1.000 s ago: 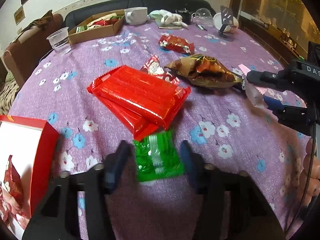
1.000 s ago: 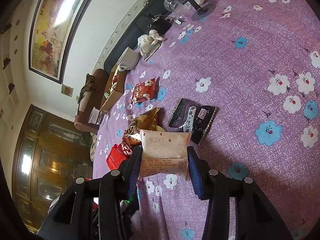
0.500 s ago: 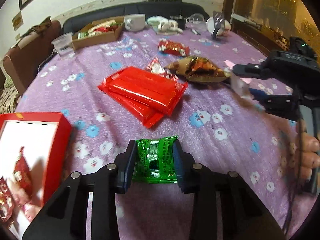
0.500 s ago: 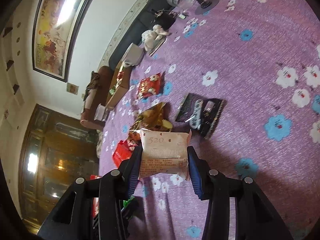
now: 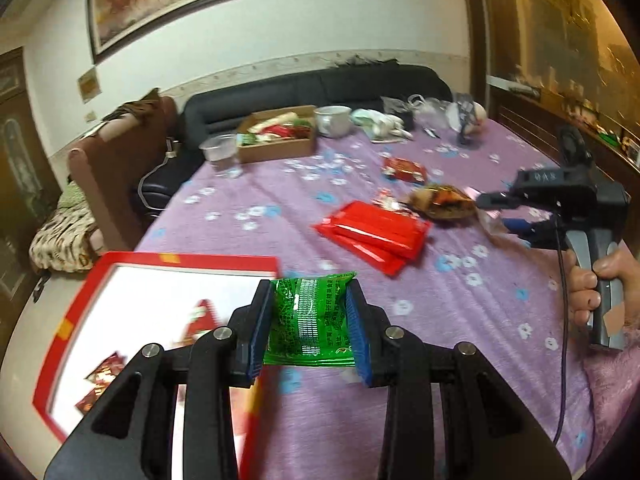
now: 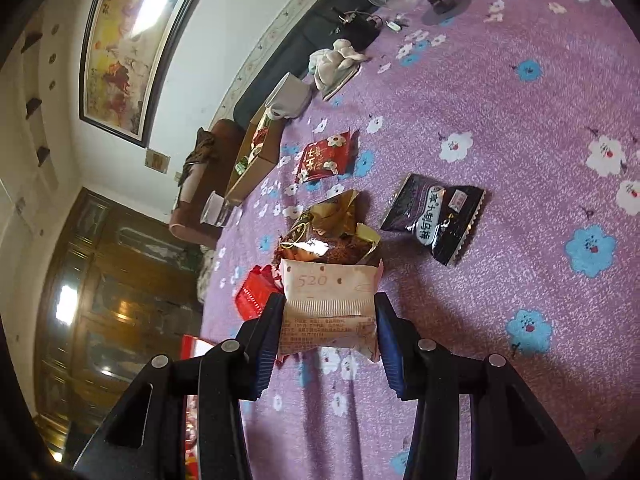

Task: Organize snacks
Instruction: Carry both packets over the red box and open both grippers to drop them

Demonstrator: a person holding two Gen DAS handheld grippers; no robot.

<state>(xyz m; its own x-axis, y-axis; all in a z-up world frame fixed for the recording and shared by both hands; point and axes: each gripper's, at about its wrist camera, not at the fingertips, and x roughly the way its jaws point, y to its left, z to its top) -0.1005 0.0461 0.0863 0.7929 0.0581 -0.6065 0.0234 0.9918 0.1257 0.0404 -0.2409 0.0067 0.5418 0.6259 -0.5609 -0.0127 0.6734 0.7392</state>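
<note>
My left gripper (image 5: pixel 310 330) is shut on a green snack packet (image 5: pixel 310 320) and holds it in the air by the right edge of an open red box (image 5: pixel 120 280) with a white inside and a few red packets in it. My right gripper (image 6: pixel 330 322) is shut on a pale pink packet marked 520 (image 6: pixel 330 308), held above the purple flowered tablecloth (image 6: pixel 500 160). The right gripper also shows in the left wrist view (image 5: pixel 504 212), at the right. On the cloth lie stacked red packets (image 5: pixel 372 230), a gold-brown packet (image 6: pixel 326 236), a black packet (image 6: pixel 436 216) and a small red packet (image 6: pixel 324 156).
A cardboard box of snacks (image 5: pixel 276 140), a clear plastic cup (image 5: pixel 220 154), a white mug (image 5: pixel 334 120), a white cloth (image 5: pixel 380 126) and a glass and stand (image 5: pixel 464 114) stand at the table's far side. A dark sofa (image 5: pixel 320 88) runs behind.
My left gripper closed on the green packet, lifted it off the cloth and carried it left to the red box's edge. My right gripper kept its hold on the pale packet.
</note>
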